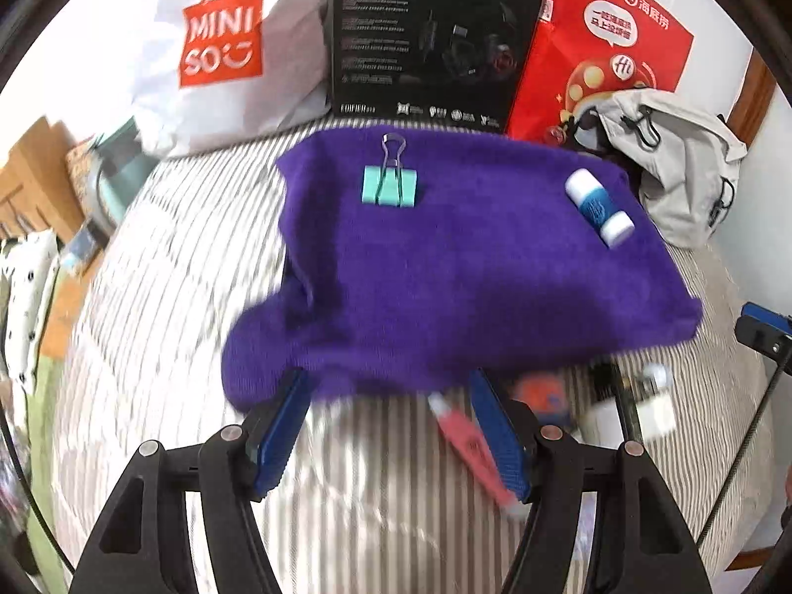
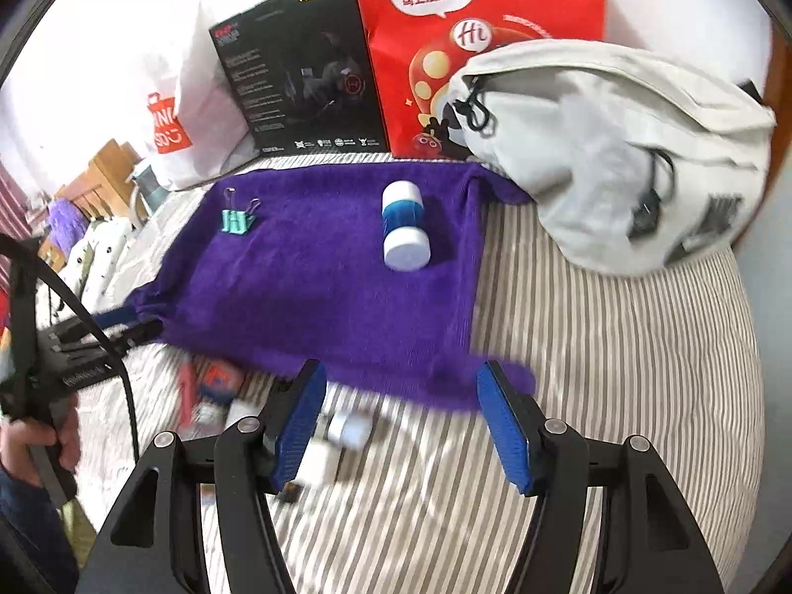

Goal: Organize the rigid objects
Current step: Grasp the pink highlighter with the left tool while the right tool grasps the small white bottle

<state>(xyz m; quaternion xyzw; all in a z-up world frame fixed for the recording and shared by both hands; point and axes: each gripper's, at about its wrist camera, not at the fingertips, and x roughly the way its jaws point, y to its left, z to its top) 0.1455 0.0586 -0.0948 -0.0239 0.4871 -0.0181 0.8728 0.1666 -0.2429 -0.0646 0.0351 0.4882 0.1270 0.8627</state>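
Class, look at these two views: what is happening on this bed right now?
A person holds a two-finger gripper in each hand over a striped bed. Both the left gripper and the right gripper are open and hold nothing. A purple towel lies spread on the bed with a green binder clip and a blue-and-white tube already on it, apart from each other. More small items, among them a red pen, lie blurred on the bedsheet near the towel's front edge, not yet on it.
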